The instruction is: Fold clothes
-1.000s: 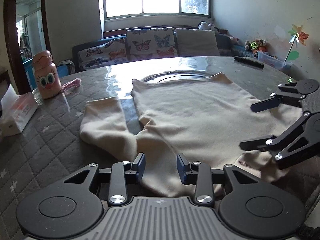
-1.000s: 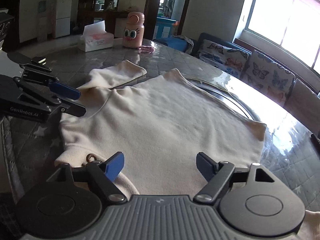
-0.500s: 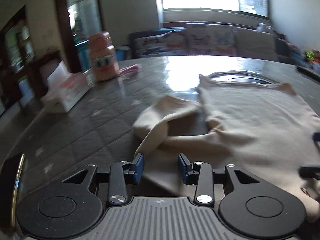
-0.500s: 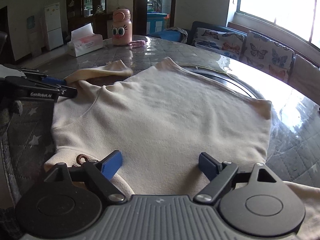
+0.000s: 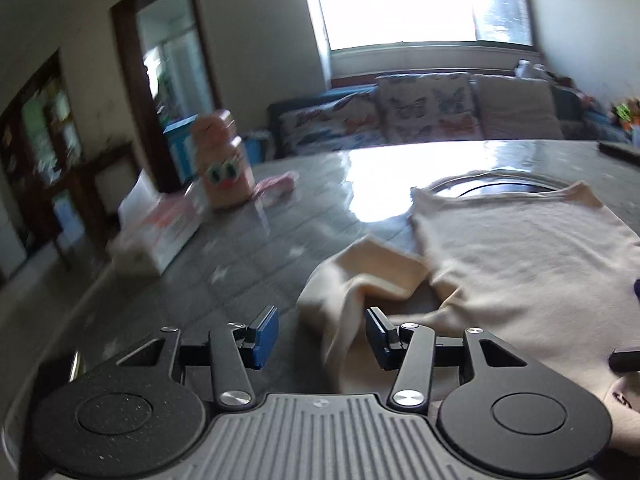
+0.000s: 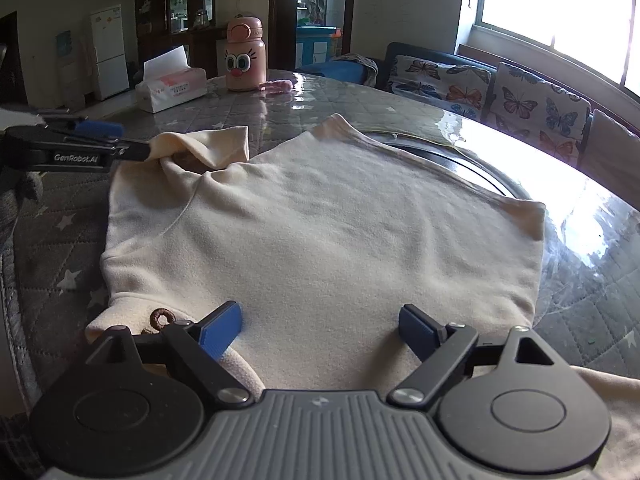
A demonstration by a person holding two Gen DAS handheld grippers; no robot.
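lying flat on table [image 6: 600,280]: top [image 6: 320,220], unfolded | left gripper [image 5: 322,334] opening, sleeve [image 5: 360,276] between jaws, unpinched | right gripper [image 6: 320,326] hovering spread, empty | folding remaining

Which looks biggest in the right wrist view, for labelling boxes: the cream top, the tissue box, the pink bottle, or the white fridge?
Largest to smallest, as they appear:
1. cream top, by far
2. tissue box
3. pink bottle and white fridge look alike; the fridge only seems small because it stands far back.
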